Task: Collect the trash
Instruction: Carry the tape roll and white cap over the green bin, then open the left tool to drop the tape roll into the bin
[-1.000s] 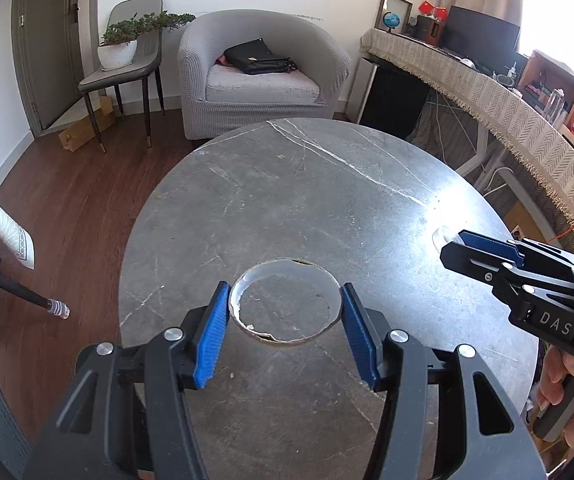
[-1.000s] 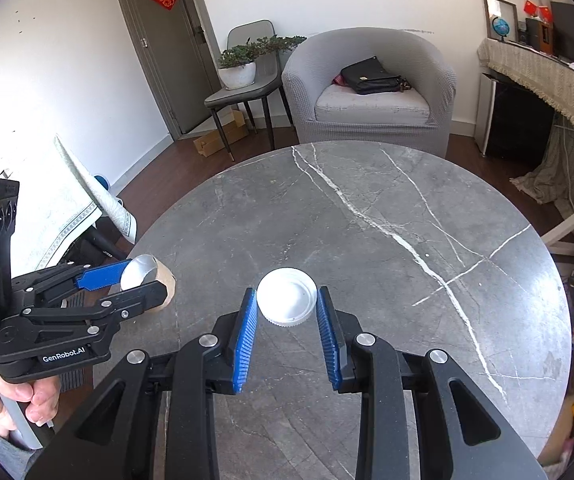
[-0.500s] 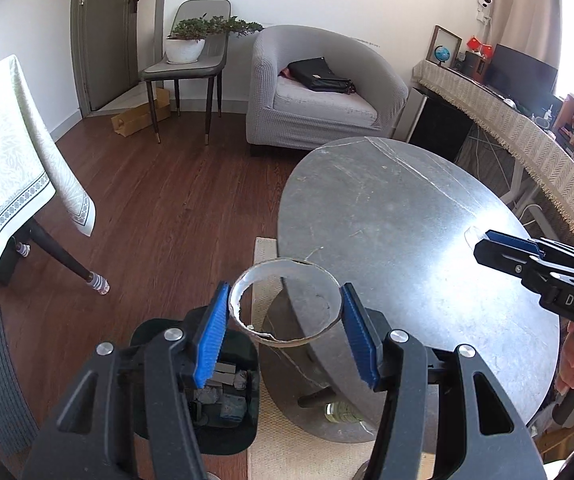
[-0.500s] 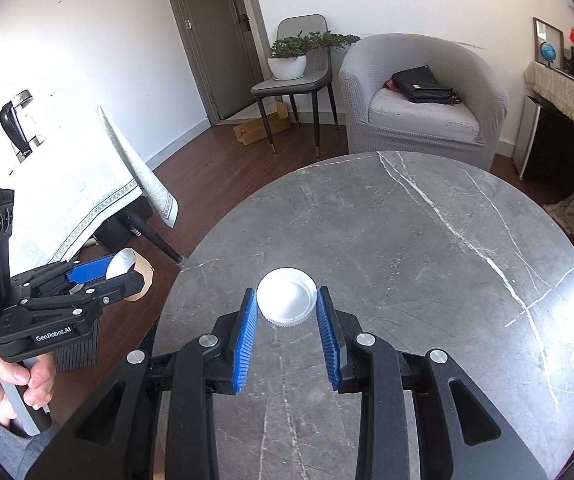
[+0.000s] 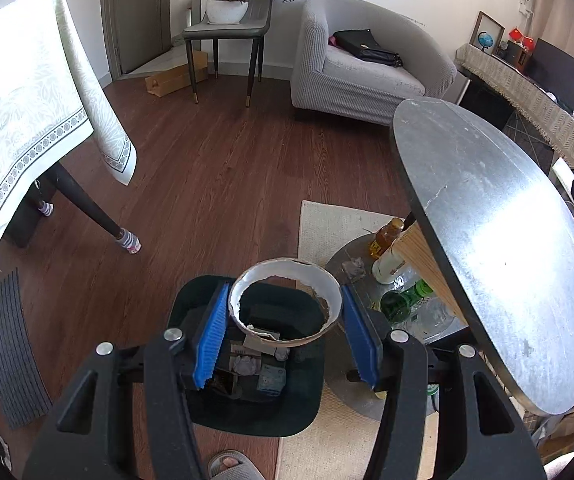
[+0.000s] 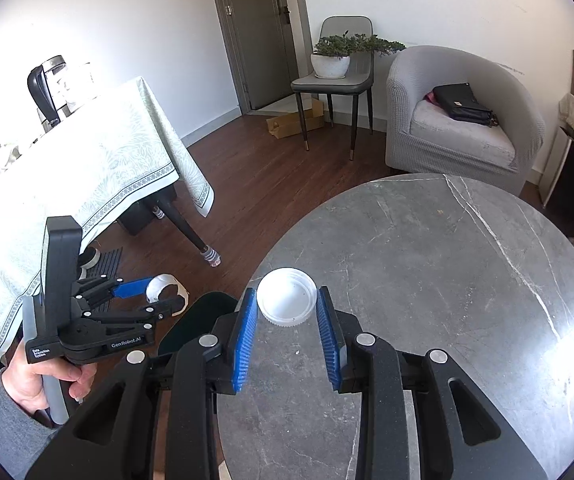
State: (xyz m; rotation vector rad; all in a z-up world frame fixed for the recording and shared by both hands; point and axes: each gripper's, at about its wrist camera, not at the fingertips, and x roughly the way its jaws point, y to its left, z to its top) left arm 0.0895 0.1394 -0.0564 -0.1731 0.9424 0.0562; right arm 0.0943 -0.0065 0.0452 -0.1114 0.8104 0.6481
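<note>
My left gripper (image 5: pixel 285 296) is shut on a torn white ring (image 5: pixel 257 275) with a brown outer edge, its blue pads pressing on both sides. It hangs directly above a dark trash bin (image 5: pixel 255 416) on the floor, which holds paper scraps. My right gripper (image 6: pixel 287 291) is shut on a round white plastic lid (image 6: pixel 287 300), held over the left edge of the grey marble table (image 6: pixel 447 280). The right wrist view also shows the left gripper (image 6: pixel 167 295) with the ring (image 6: pixel 163 281), left of the table and above the bin (image 6: pixel 199 320).
Bottles (image 5: pixel 385 236) stand on the low shelf under the marble table (image 5: pixel 487 220), on a beige rug (image 5: pixel 327 224). A cloth-covered table (image 5: pixel 27 120) stands to the left. An armchair (image 5: pixel 367 72) and a chair with a plant (image 5: pixel 227 28) are behind. A sandalled foot (image 5: pixel 229 464) is by the bin.
The left gripper has carried the ring leftward off the marble table and down to above the bin. The right gripper has moved left with the lid to the table's edge.
</note>
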